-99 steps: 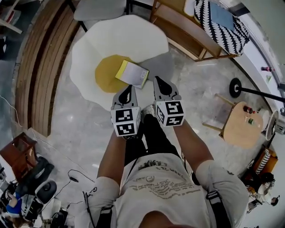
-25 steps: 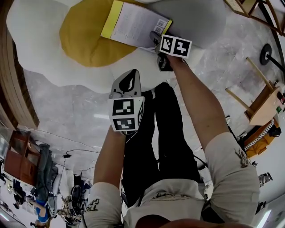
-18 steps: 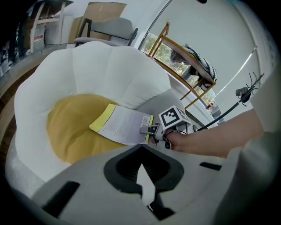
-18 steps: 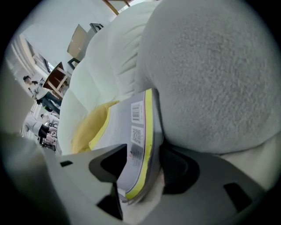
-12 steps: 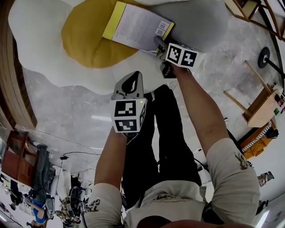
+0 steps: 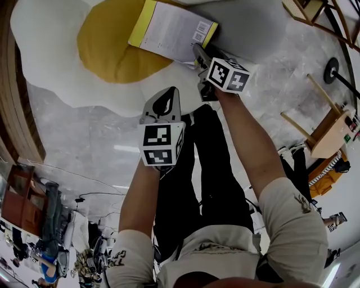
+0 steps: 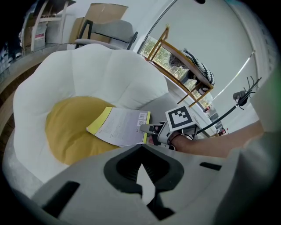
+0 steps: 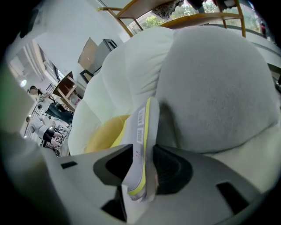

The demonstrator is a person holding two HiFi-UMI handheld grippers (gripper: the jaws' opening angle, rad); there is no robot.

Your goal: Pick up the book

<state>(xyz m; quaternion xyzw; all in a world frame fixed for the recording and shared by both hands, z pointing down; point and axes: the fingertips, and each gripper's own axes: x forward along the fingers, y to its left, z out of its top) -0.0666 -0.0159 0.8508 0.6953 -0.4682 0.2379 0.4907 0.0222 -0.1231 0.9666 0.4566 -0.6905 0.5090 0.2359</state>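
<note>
The book [image 6: 169, 28], pale grey with a yellow edge, lies on the yellow centre [image 6: 107, 50] of a white egg-shaped cushion. My right gripper [image 6: 198, 52] is at the book's near right corner. Its jaws are closing, and both pads press that corner [image 8: 141, 127], which is tipped up between them. The left gripper view shows the same grip on the book [image 7: 120, 127] by the right gripper [image 7: 147, 128]. My left gripper [image 6: 167, 93] hangs nearer my body, over the cushion's white rim, shut with nothing in it [image 7: 141, 169].
A grey padded part [image 6: 253, 28] of the cushion lies just right of the book. A wooden stool [image 6: 329, 132] stands at the right and a wooden shelf [image 6: 306, 11] at the top right. Wooden boards [image 6: 17, 112] run along the left. The person's legs stand below the grippers.
The right gripper has closed in on the book's corner and risen a little, tilting that corner up. The left gripper has stayed where it was.
</note>
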